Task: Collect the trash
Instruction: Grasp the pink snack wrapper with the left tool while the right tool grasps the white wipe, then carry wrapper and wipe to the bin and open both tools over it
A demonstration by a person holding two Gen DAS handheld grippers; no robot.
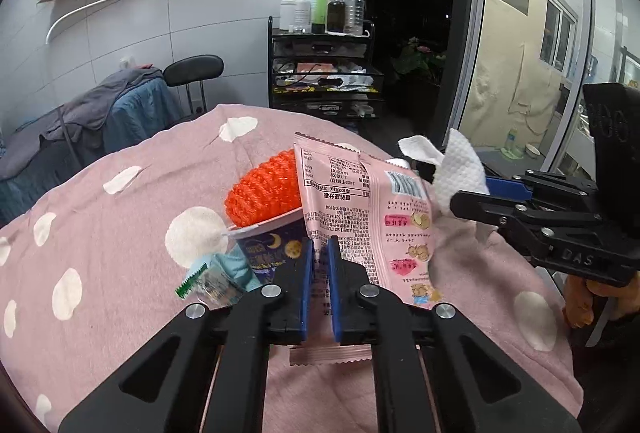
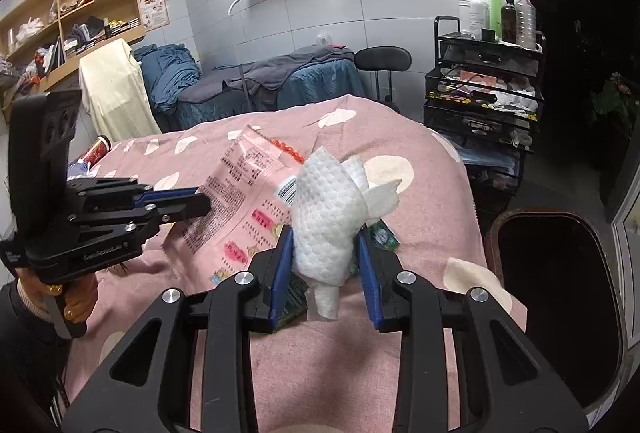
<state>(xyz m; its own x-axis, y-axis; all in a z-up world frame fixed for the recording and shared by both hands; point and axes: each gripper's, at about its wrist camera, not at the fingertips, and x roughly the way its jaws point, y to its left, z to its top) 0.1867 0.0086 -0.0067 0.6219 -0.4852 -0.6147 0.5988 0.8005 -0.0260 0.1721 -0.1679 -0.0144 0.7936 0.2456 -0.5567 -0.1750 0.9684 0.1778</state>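
My left gripper (image 1: 320,253) is shut on the lower edge of a pink snack wrapper (image 1: 360,201), which stands up between its blue pads. Behind the wrapper sits a dark blue paper cup (image 1: 272,249) with an orange knitted lump (image 1: 264,193) in it. A small clear and green wrapper (image 1: 216,279) lies by the cup. My right gripper (image 2: 326,233) is shut on a crumpled white tissue (image 2: 328,217). A green wrapper (image 2: 384,237) shows behind the tissue; I cannot tell whether it is gripped. In the right wrist view the left gripper (image 2: 202,207) holds the pink wrapper (image 2: 240,193) at left.
Everything lies on a bed with a pink spotted cover (image 1: 100,233). A dark open bin (image 2: 552,293) stands off the bed's right side. A black cart with bottles (image 2: 484,105) stands behind it. A red can (image 2: 96,153) lies at the bed's far left.
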